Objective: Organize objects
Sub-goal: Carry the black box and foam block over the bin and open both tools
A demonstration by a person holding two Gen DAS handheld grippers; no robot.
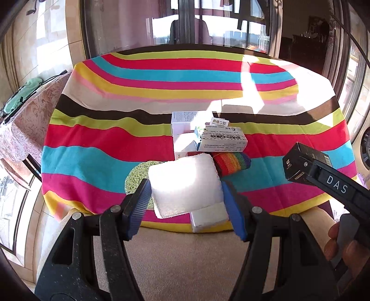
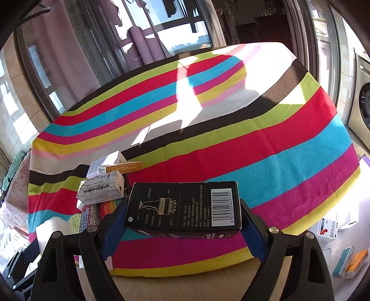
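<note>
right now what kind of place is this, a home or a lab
Most likely a home, perhaps an enclosed balcony or laundry corner: a washing machine at the right, tall windows behind, and a table under a striped cloth piled with small household boxes.

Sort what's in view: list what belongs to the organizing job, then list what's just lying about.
Job: white sponge block in left tongs; black box in right tongs; pile of boxes on striped tablecloth.

Lying about: washing machine; boxes on floor.
</note>
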